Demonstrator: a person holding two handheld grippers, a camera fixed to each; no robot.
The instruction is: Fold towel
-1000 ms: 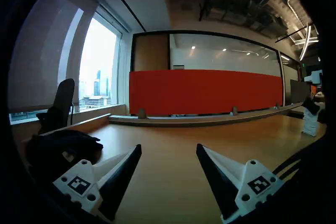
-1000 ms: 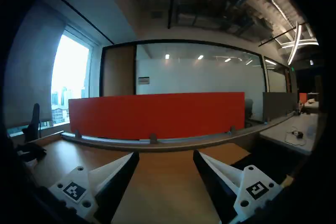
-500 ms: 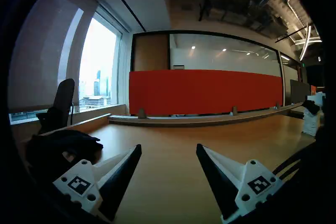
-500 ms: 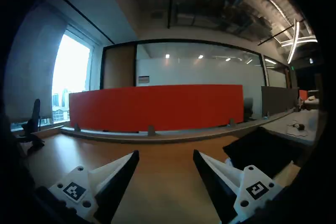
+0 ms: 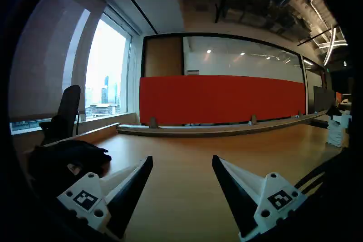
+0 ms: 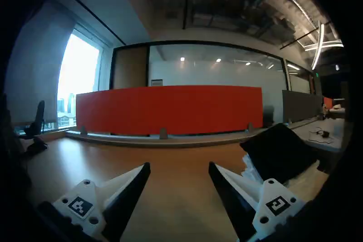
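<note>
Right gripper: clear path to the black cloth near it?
Probably yes: the right gripper is open, and the black cloth lies just past its right-hand finger on the wooden desk, nothing visibly between. It would need to swing right.

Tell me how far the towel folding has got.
Done: nothing evident; only wooden table lies ahead of both pairs of fingers. In hand: nothing; the left gripper and right gripper are open and empty. Left: everything, starting with a grasp, perhaps of the dark cloth beside the right gripper.

Black towel (image 6: 277, 152), rumpled, lying atop white cloth (image 6: 252, 169), right side of wooden desk (image 6: 181, 183)
</note>
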